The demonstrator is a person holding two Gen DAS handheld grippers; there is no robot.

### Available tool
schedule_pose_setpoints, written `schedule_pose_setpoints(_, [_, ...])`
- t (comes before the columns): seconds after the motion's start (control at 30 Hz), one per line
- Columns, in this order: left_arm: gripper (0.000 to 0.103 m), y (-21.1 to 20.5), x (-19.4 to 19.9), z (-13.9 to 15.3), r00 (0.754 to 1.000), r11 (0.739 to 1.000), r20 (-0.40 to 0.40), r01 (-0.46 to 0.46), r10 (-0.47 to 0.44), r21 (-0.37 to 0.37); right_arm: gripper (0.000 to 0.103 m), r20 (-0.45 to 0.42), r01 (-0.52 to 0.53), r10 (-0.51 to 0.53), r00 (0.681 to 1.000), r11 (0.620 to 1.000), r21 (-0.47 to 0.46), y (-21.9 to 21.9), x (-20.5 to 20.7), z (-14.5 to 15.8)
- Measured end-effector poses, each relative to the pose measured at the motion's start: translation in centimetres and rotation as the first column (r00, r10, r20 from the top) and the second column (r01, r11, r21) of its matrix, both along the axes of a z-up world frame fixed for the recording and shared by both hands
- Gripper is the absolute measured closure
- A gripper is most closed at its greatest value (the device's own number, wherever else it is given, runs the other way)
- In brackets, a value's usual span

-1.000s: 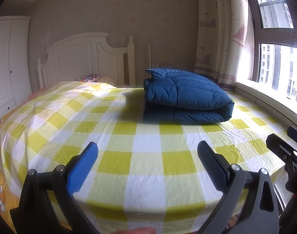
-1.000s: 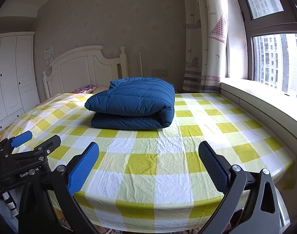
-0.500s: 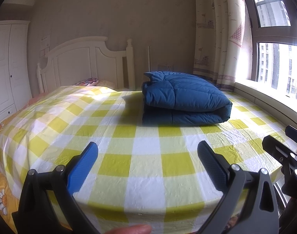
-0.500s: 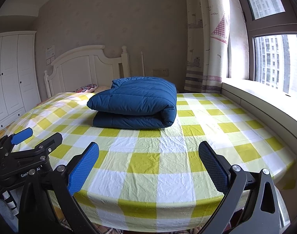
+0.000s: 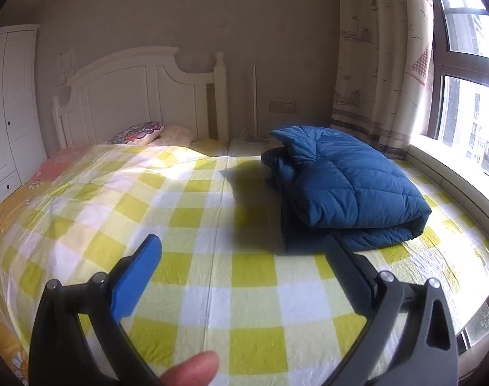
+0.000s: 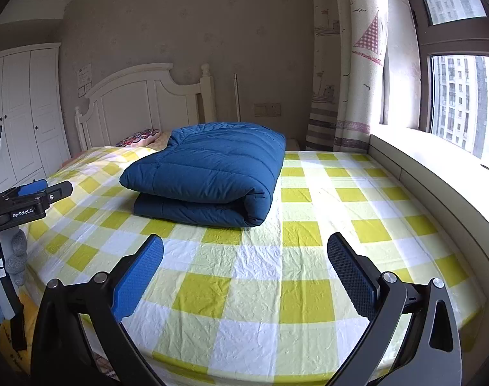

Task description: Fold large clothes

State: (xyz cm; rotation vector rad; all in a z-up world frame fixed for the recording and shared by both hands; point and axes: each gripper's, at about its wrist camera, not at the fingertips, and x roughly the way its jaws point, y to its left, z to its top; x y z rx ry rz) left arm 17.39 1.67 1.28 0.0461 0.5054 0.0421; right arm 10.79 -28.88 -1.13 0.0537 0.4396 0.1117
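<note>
A dark blue quilted down garment lies folded into a thick bundle on the yellow-and-white checked bed sheet; it also shows in the right wrist view. My left gripper is open and empty, held above the sheet, short of the bundle's near left corner. My right gripper is open and empty, above the sheet in front of the bundle's folded edge. The left gripper's body shows at the left edge of the right wrist view.
A white headboard and pillows stand at the far end of the bed. A white wardrobe is on the left. A curtain, window sill and window run along the right side.
Both grippers have moved forward over the bed toward the bundle, which looks larger now. The left view has swung so the bundle sits further right. Both jaws stay open.
</note>
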Motion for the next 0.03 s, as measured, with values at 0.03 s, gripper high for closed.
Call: schedule_pose_setpoints(0.03, [0.002,3.21,2.82,0.66,0.997,0.997,-0.03,-0.068,0.068,0.024,0.005,-0.011,0.05,-0.05,0.999,0.999,-0.009,-2.81,1.31,1.16])
